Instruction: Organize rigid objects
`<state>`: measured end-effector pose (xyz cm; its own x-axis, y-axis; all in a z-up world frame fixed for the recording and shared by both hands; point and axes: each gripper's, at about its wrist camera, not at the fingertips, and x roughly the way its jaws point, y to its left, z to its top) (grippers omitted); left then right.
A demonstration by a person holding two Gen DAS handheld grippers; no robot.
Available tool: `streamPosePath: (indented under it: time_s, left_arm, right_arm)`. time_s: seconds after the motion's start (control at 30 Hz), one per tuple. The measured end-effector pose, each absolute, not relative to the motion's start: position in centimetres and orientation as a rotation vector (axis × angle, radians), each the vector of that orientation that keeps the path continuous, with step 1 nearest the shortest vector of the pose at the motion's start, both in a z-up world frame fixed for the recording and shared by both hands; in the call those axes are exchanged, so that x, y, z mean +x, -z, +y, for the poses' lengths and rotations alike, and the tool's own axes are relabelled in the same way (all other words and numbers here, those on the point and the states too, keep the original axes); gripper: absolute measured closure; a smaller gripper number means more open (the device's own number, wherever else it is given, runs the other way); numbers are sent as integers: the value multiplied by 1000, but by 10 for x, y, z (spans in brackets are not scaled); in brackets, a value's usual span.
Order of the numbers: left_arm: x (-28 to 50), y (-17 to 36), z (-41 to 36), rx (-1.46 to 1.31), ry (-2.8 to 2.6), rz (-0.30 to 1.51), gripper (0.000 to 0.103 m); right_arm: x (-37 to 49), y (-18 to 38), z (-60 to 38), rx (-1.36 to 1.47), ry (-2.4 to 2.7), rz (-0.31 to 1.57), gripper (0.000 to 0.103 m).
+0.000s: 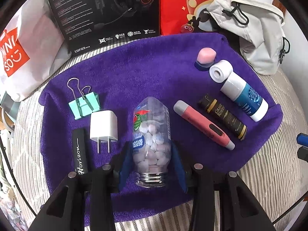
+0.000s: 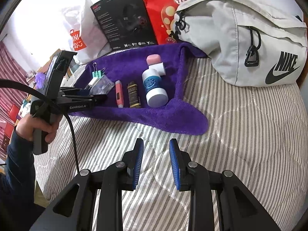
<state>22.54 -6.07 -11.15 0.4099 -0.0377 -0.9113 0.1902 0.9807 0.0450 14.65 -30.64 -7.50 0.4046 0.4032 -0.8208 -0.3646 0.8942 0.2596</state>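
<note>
A clear bottle (image 1: 151, 134) of pale candies lies on the purple towel (image 1: 134, 73), its threaded neck toward me. My left gripper (image 1: 151, 146) is shut on it, blue pads against both sides; it also shows in the right wrist view (image 2: 96, 96). Left of it lie a white plug charger (image 1: 104, 127), a mint binder clip (image 1: 84, 104) and a black tube (image 1: 79, 150). To its right lie a pink pen-shaped item (image 1: 204, 125), a black-and-gold tube (image 1: 223, 117), a blue-and-white bottle (image 1: 244, 96), a white roll (image 1: 220, 71) and a pink-capped item (image 1: 206, 57). My right gripper (image 2: 156, 141) hangs open over the striped sheet, nothing between its fingers.
Behind the towel stand a black headset box (image 1: 107, 9), a red bag (image 1: 192, 5) and a white shopping bag (image 1: 23, 48). A grey sports bag (image 2: 250, 44) lies at the right on the striped bedsheet (image 2: 231, 134). A hand (image 2: 38, 127) holds the left gripper's handle.
</note>
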Motion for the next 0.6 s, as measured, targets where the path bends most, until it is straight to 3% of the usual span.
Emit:
streamPosePath:
  time_s: [0.1,0.33,0.43,0.47,0.53,0.6]
  left_arm:
    - [227,112,-60,155,155,1157,52]
    - [212,94,-60,111,200,1128,52]
    - [200,79,-62,121,203,1102,51]
    - [192,72,-61,115,206,1085,48]
    - [181,63,-55,98,202,1066,29]
    - [165,54,-46,81,193,1041,26]
  right_arm:
    - [143,72,-305,35,-490,1043,75]
    - [133,55,-296,4,-492,1022,73]
    - [128,49,-288,-7,-480,1005,65]
    - [126,47,-284,-15,-473,1001,64]
    - [125,46,-276,-15,-468,1000,64]
    - [124,45,-266,-16,-461,1007,63]
